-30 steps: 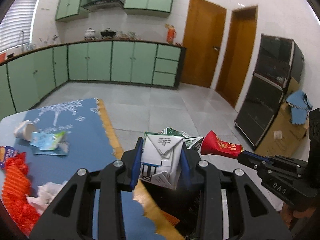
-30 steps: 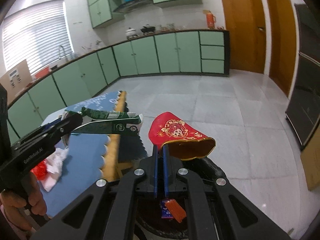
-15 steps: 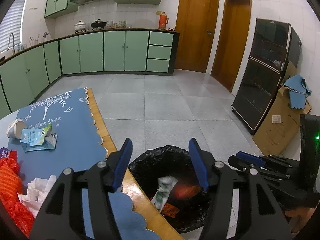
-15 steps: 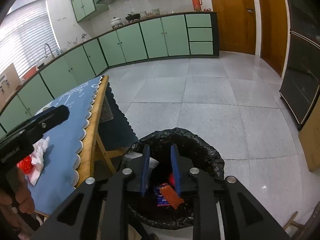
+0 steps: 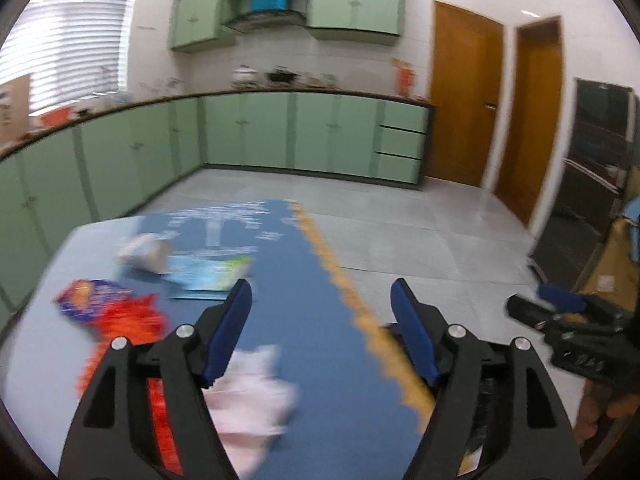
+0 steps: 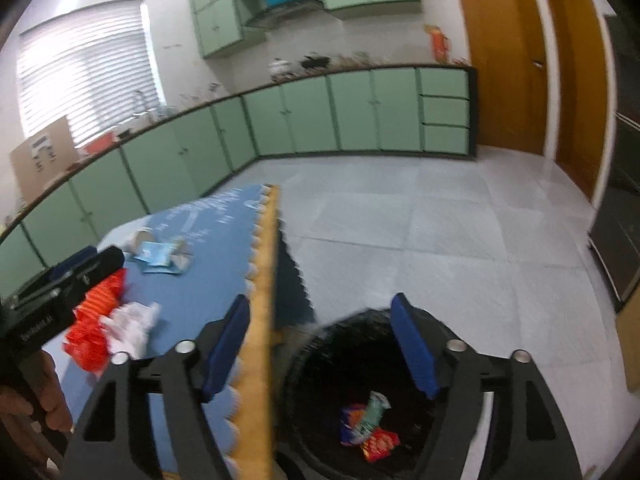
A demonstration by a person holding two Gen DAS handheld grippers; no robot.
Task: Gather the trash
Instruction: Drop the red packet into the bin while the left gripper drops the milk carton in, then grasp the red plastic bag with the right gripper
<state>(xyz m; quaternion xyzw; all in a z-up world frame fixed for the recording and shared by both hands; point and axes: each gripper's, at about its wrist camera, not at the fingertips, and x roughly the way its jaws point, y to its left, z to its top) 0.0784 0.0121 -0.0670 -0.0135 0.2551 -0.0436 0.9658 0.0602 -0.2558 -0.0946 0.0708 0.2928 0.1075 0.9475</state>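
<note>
Left gripper (image 5: 321, 300): jaws spread wide, nothing between them, over the blue table mat (image 5: 312, 360). Right gripper (image 6: 320, 320): jaws likewise released and empty, above the black-lined trash bin (image 6: 320, 344) just off the table's wooden edge (image 6: 260, 320). Bin holds wrappers (image 6: 368, 432); print unreadable. On the mat: white crumpled tissue (image 5: 252, 396), red netting (image 5: 132, 320), a light-blue carton (image 5: 208, 272) beside a tipped paper cup (image 5: 148, 254). Mat lettering is blurred, illegible.
</note>
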